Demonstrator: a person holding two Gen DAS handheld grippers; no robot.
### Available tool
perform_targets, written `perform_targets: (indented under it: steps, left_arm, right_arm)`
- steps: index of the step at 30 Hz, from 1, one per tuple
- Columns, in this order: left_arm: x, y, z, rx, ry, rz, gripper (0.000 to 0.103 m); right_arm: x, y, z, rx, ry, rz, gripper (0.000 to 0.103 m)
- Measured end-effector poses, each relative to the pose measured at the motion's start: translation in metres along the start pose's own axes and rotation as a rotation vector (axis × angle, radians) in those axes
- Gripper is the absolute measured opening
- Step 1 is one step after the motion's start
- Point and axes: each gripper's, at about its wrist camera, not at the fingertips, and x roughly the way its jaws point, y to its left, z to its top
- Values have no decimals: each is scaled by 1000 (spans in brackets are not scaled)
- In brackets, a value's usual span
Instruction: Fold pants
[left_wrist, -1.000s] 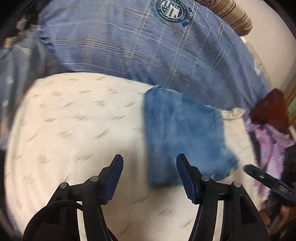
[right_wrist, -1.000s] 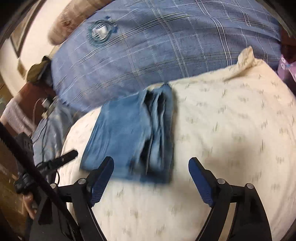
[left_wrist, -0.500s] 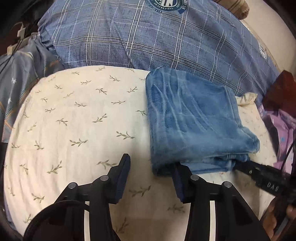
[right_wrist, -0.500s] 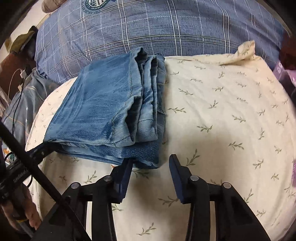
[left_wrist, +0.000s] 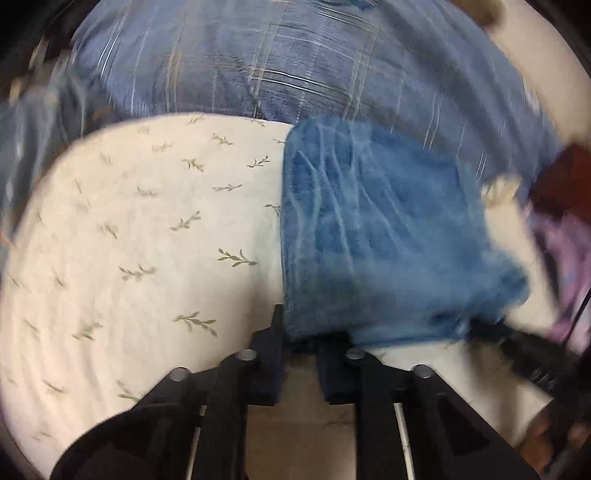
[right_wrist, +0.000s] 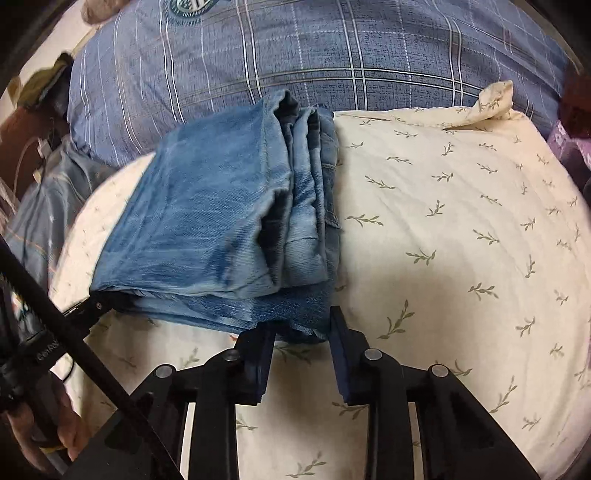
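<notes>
The blue jeans (right_wrist: 221, 221) lie folded into a thick stack on a cream pillow with a leaf print (right_wrist: 461, 240). In the left wrist view the jeans (left_wrist: 380, 236) are blurred and fill the right middle. My left gripper (left_wrist: 301, 339) is closed on the near left corner of the stack. My right gripper (right_wrist: 301, 332) is closed on the near right corner, its jaws on either side of the bottom layers. The left gripper also shows in the right wrist view (right_wrist: 92, 306) at the stack's other near corner.
A blue plaid duvet (right_wrist: 314, 55) lies behind the pillow. Purple cloth (left_wrist: 565, 251) and a dark red object (left_wrist: 565, 177) sit to the right. Grey-blue fabric (right_wrist: 44, 206) lies at the left. The pillow (left_wrist: 140, 240) has bare surface left of the jeans.
Both grippers moved forward onto the near edge of the folded jeans and their jaws narrowed from wide open to gripping the stack's two near corners.
</notes>
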Motion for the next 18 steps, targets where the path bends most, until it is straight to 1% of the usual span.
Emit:
perform_targets:
  steps: [2, 3, 4, 6, 8, 10, 11, 12, 13, 14, 15, 18]
  left_arm:
    - [-1, -12, -6, 94, -17, 67, 11]
    - [1, -15, -7, 119, -19, 84, 11]
    - [2, -17, -7, 123, -20, 90, 10]
    - [2, -16, -3, 104, -12, 70, 8]
    - [-12, -17, 0, 107, -29, 44, 7]
    - [-25, -18, 0, 126, -50, 36, 7]
    - [-18, -17, -1, 124, -29, 39, 7]
    - [-3, -13, -4, 115, 23, 48, 8]
    - [4, -11, -7, 111, 39, 47, 8]
    - [2, -12, -9, 128, 8, 53, 8]
    - [-1, -14, -8, 140, 0, 60, 8]
    - [-4, -9, -12, 116, 1, 35, 11]
  right_arm:
    - [1, -1, -2, 1, 12, -14, 22]
    - [3, -1, -2, -5, 15, -19, 22]
    - [4, -1, -2, -8, 17, -21, 21]
    - [2, -3, -1, 2, 12, -11, 16]
    - [-5, -5, -2, 10, -2, 3, 11]
    - [-16, -11, -1, 25, -25, 26, 11]
    - [-17, -14, -2, 34, -27, 39, 10]
    - [-8, -18, -3, 52, 7, 45, 10]
    - [-1, -19, -2, 61, 31, 43, 10]
    - [3, -19, -1, 55, 35, 36, 10]
    - [0, -15, 0, 33, 27, 20, 10]
    - [2, -15, -1, 23, 33, 14, 12]
